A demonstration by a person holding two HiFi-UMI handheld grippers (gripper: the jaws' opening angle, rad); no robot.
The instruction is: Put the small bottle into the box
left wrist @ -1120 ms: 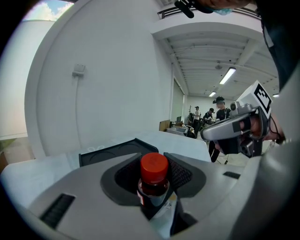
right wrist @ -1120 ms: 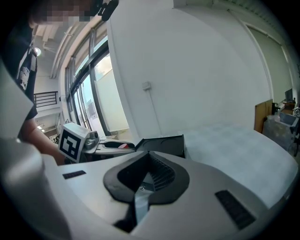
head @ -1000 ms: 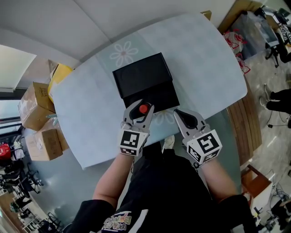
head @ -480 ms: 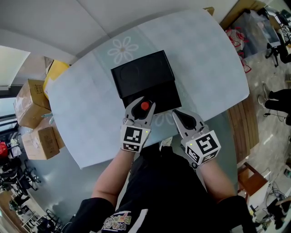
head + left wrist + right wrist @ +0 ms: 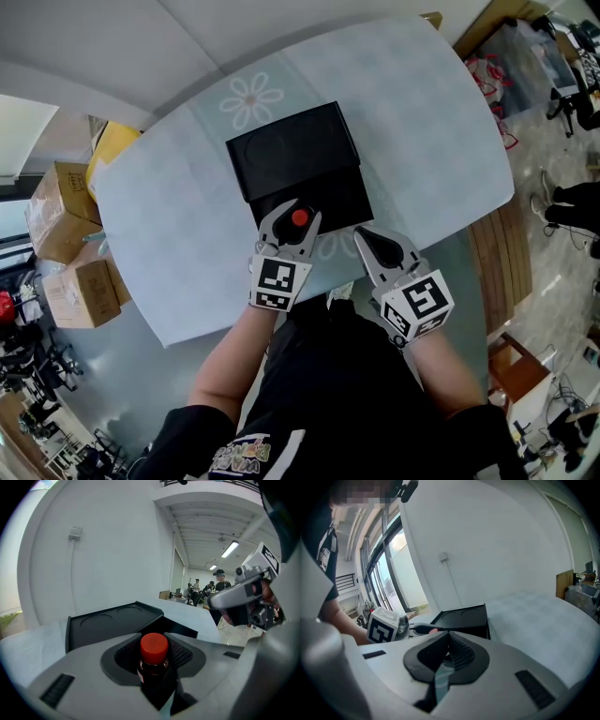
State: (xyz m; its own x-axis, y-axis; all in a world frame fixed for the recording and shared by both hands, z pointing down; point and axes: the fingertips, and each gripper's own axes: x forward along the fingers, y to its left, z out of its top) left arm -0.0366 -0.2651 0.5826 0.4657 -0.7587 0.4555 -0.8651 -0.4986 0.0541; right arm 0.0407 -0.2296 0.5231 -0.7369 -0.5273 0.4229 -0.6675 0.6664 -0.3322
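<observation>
1. Table [image 5: 422, 122]: a pale, cloth-covered top that carries only the box, so both grippers have free room on the near side.
2. Box [image 5: 309, 192]: black and set mid-table with its lid laid back on the far side. The hollow faces up towards the person, which I judge suits a drop from above.
3. Right gripper [image 5: 366, 236]: its jaws are pressed together on nothing. It waits just off the box's near right corner, beside the left one and apart from it. It looks parked there to keep the way into the box clear.
4. Left gripper [image 5: 292, 214]: its jaws pinch the bottle by the body. It is tilted a little downward over the box's near edge, probably so the bottle can go in cap up.
5. Bottle [image 5: 153, 656]: small and dark, with a red cap, standing upright between the left jaws. The cap rises clear above the ribbed pads and the body is clamped below it. In the head view it sits over the near part of the hollow. It may be just above the box floor, though no view shows its base.
</observation>
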